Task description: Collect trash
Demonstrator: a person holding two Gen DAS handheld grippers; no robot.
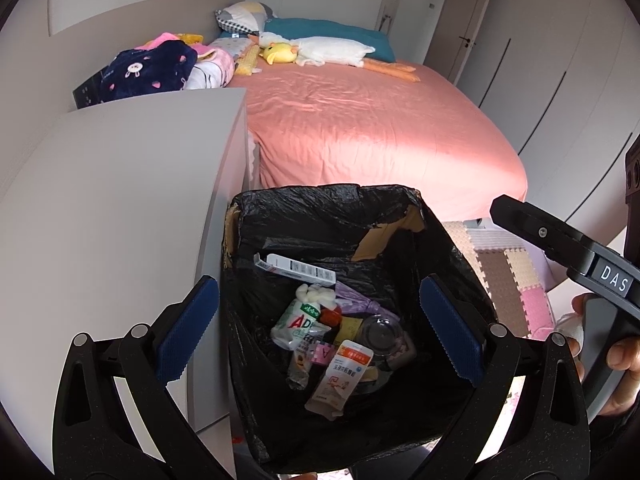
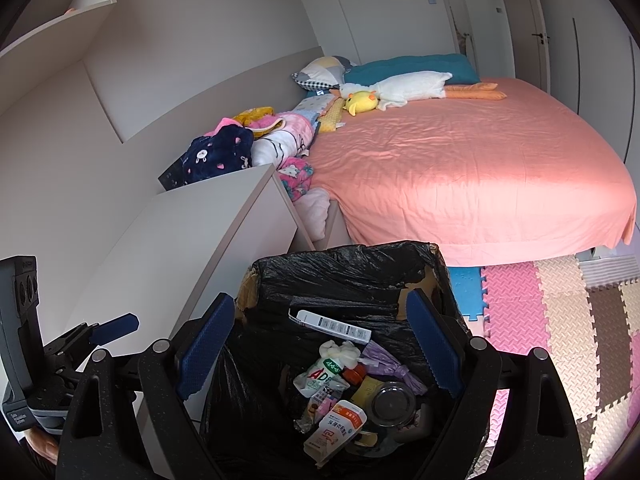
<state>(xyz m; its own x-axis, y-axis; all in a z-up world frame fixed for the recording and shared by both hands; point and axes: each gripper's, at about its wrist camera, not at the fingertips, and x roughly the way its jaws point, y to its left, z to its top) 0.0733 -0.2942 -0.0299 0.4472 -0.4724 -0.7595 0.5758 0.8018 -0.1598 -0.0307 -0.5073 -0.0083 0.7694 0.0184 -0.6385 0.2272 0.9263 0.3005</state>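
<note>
Both grippers are hovering over the bin (image 1: 340,280), left gripper (image 1: 320,328) and right gripper (image 2: 320,348) each spread wide, grasping nothing. Trash (image 1: 332,336) is lying at the bin's bottom (pouches, a carton, tissue, a clear lid), directly below and between each pair of fingers. No loose trash is showing on the bed (image 1: 360,128) or worktop (image 1: 120,184). Next step, likely: be scanning elsewhere before moving, keeping fingers clear of the liner.

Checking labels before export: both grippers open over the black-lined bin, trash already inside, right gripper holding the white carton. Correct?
Not quite: the right gripper holds nothing. The right wrist view shows its jaws wide apart and empty, and the white carton lies inside the bin with the other trash. The left gripper is open over the bin too.
</note>
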